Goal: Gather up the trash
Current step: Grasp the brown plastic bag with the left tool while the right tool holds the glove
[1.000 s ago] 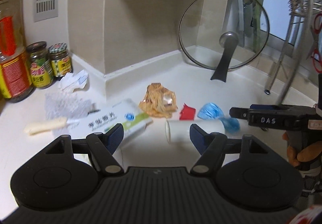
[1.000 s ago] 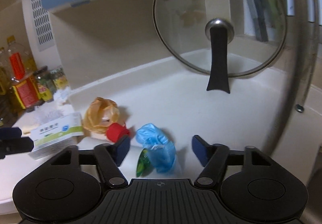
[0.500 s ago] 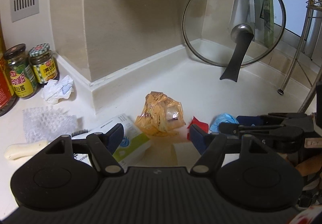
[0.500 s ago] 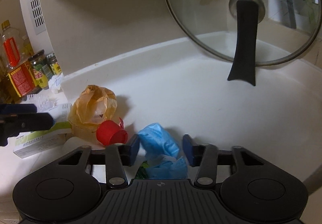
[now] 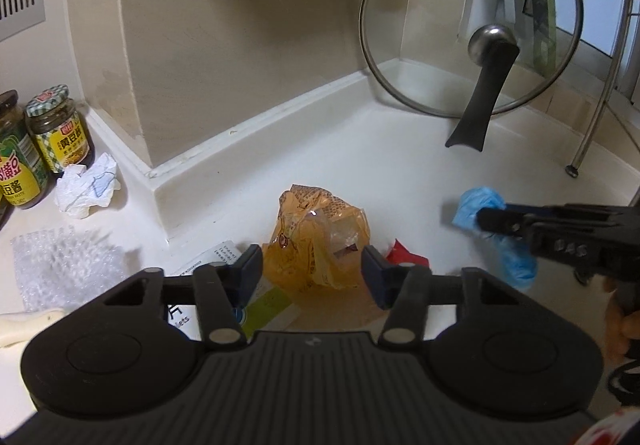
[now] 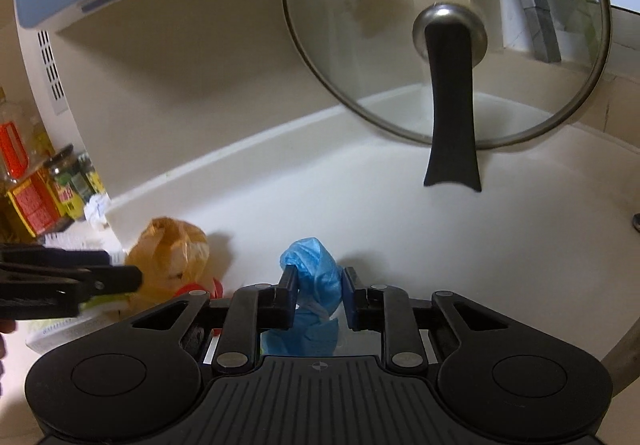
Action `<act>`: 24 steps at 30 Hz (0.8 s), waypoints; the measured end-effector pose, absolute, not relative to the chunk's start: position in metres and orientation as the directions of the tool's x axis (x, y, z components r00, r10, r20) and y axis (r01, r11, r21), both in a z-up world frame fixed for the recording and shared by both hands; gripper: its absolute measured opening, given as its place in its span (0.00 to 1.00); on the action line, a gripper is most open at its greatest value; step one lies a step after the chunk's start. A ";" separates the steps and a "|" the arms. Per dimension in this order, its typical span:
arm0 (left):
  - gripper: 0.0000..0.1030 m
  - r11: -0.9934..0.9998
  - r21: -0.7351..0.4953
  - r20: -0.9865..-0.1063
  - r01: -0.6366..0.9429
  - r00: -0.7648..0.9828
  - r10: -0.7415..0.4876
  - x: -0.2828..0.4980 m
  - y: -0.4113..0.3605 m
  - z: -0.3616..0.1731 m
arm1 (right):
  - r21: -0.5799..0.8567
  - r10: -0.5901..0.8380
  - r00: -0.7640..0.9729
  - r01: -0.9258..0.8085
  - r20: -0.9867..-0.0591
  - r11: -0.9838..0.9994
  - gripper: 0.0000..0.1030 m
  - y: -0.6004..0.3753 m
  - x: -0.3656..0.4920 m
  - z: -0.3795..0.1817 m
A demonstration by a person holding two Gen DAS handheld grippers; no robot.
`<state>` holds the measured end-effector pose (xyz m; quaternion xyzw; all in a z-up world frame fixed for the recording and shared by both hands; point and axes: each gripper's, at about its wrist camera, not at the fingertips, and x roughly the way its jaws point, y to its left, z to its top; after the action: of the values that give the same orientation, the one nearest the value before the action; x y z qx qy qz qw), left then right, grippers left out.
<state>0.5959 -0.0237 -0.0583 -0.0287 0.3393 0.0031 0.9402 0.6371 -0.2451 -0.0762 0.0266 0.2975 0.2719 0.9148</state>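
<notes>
Closing on crumpled trash, both hand-held grippers work over the white countertop [image 5: 400, 173]. The left gripper [image 5: 312, 271] has its jaws about half apart and narrowing, with the orange plastic bag [image 5: 320, 237] between them; the blue pads [image 5: 252, 269] stand just beside the bag's flanks, and firm pressure on it cannot be confirmed. In the left wrist view the bag lies at 12 o'clock from the gripper body, resting partly on a white and green carton [image 5: 256, 305] at 10 o'clock. A red cap [image 5: 404, 255] sits just beside the bag at 2 o'clock. The right gripper [image 6: 319, 287] has its jaws nearly together and still narrowing, and both pads press into the blue plastic wad [image 6: 316, 273], which bulges above and below the pinch. In the right wrist view this wad is at 12 o'clock, with the orange bag at 10 o'clock. A glass pot lid [image 6: 444, 33] leans upright against the back corner at 1 o'clock, its black handle [image 6: 452, 117] touching the counter. Sauce jars [image 5: 60, 129], a crumpled white paper [image 5: 86, 185] and a sheet of bubble wrap [image 5: 64, 265] occupy the far left, well apart from both grippers.
</notes>
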 end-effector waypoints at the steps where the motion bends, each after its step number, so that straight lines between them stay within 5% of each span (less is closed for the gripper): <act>1: 0.41 0.998 -0.052 -0.643 -0.025 0.766 -0.014 0.598 -0.024 -0.060 | 0.213 0.514 0.677 -0.481 -0.526 0.851 0.23 -0.246 0.637 -0.075; 8: 0.13 0.997 -0.068 -0.657 -0.027 0.753 -0.024 0.609 -0.026 -0.065 | 0.231 0.513 0.688 -0.465 -0.513 0.855 0.23 -0.254 0.634 -0.072; 24: 0.08 0.993 -0.117 -0.537 -0.005 0.842 -0.059 0.563 -0.019 -0.018 | 0.256 0.510 0.715 -0.442 -0.478 0.860 0.23 -0.267 0.604 -0.051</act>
<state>0.5634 -0.0193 -0.0178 -0.0570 0.2810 -0.0138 0.9579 0.6039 -0.2665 -0.0506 0.0614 0.2760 0.2577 0.9239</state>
